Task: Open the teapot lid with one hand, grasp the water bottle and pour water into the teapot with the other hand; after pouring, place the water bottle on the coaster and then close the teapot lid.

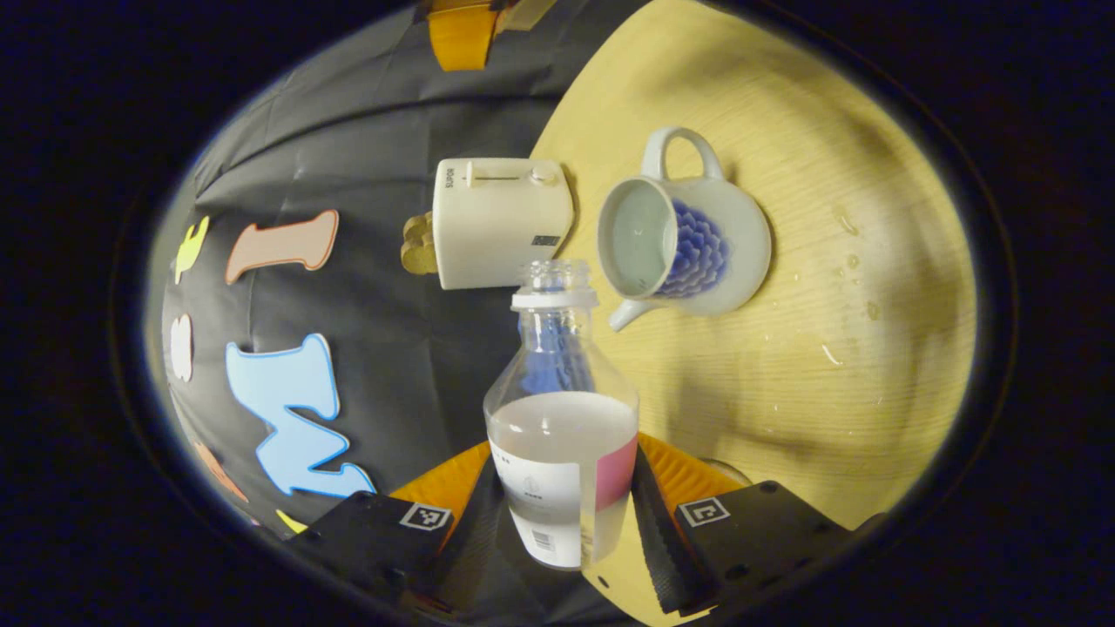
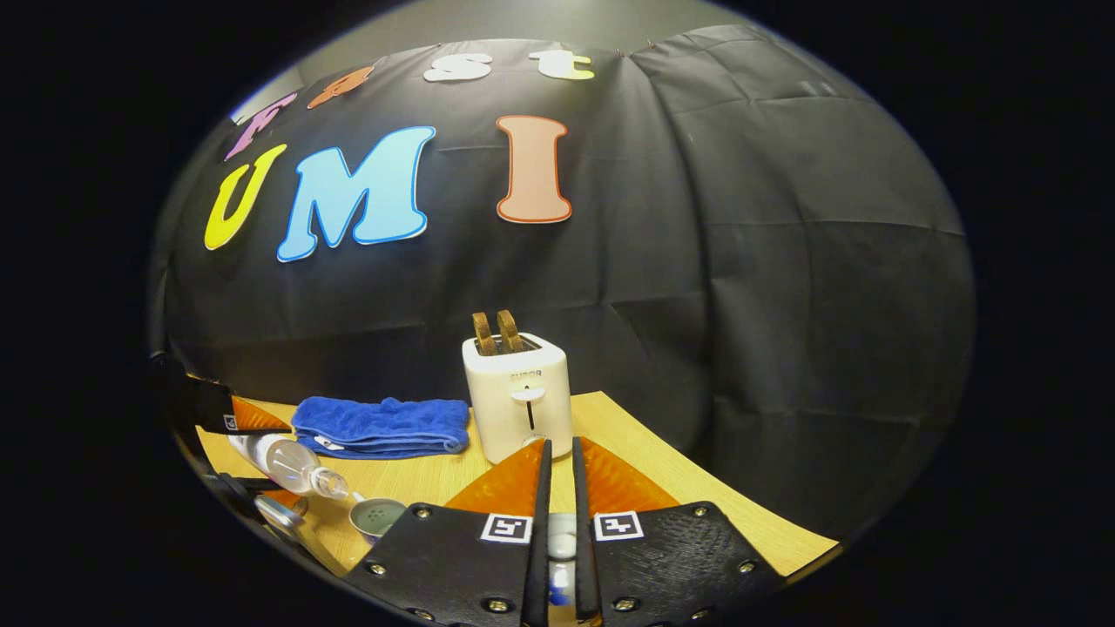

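A: What is the left gripper (image 1: 564, 514) carrying?

B: Its two fingers are pinching a clear plastic water bottle (image 1: 562, 418) with a white and pink label, uncapped and about half full. In the left gripper view the bottle's long axis is running straight ahead, neck pointing toward the white ceramic teapot (image 1: 684, 239) with blue petal pattern.

A: And the teapot?

B: It is sitting just beyond the bottle's mouth and slightly to its right, lid off, on the pale wooden table (image 1: 871, 348) (a white toaster (image 1: 501, 222) stands beside it).

A: The right gripper (image 2: 557, 531)?

B: Its fingers are pressing nearly together on something small and pale, probably the lid, though that is hard to make out.
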The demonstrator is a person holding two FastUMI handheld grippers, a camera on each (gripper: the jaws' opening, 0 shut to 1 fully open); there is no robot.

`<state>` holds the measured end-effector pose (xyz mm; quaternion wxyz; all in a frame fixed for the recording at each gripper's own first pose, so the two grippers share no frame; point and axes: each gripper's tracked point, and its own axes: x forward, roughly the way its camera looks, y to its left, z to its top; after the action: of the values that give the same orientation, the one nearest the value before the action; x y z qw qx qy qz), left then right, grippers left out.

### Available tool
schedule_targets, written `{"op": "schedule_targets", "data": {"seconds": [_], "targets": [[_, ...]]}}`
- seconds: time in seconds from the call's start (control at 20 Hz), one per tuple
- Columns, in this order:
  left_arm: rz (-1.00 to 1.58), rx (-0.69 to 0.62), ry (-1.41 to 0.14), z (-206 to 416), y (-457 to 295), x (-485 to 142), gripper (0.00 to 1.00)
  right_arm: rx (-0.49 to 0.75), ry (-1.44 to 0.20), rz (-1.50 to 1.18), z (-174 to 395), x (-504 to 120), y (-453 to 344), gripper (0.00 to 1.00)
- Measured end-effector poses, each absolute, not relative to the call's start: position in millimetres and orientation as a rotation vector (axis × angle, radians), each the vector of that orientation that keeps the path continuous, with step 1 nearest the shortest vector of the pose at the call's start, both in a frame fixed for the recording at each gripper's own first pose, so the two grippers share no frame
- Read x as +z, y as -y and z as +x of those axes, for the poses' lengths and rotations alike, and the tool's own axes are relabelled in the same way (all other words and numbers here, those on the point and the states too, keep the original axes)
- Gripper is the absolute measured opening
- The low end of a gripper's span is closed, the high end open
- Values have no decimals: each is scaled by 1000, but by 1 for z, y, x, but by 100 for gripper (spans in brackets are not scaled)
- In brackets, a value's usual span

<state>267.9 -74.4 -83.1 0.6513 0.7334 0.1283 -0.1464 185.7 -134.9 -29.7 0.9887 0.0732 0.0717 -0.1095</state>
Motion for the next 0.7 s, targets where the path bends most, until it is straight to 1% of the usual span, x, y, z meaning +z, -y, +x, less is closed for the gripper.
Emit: {"op": "schedule_targets", "data": {"seconds": [0.3, 0.7], "targets": [[1860, -322, -276, 273, 74, -72, 86, -208, -137, 145, 186, -27, 130, 11], [1972, -317, -260, 269, 80, -67, 86, -201, -139, 156, 186, -27, 130, 11]]}}
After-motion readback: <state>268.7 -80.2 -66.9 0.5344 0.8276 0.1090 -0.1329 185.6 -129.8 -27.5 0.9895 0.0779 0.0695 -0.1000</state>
